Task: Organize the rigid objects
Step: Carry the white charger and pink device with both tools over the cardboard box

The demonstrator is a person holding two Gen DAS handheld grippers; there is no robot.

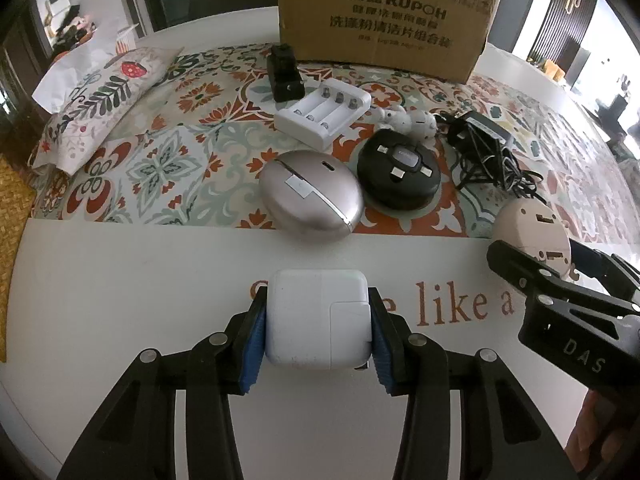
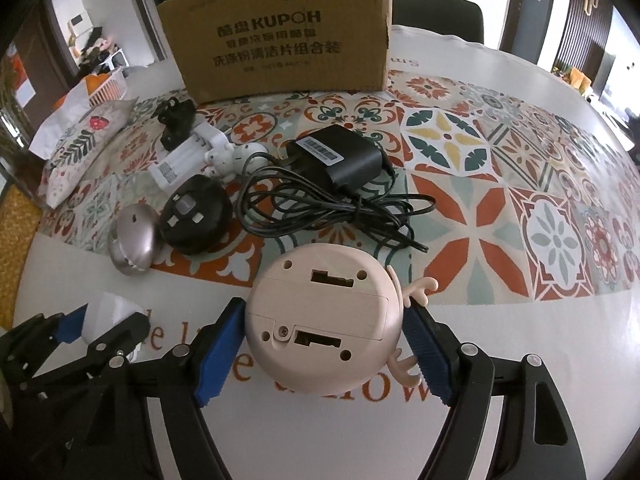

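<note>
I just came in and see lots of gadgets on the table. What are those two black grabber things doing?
A person is tidying gadgets with two hand-held grippers. The left gripper has its jaws shut on a white charger block, held just over the white table. The right gripper is clamped on a round pink gadget with little antlers. The other gadgets, like the battery charger and the black adapter with its cord, still lie on the patterned mat in front of the cardboard box.
</note>
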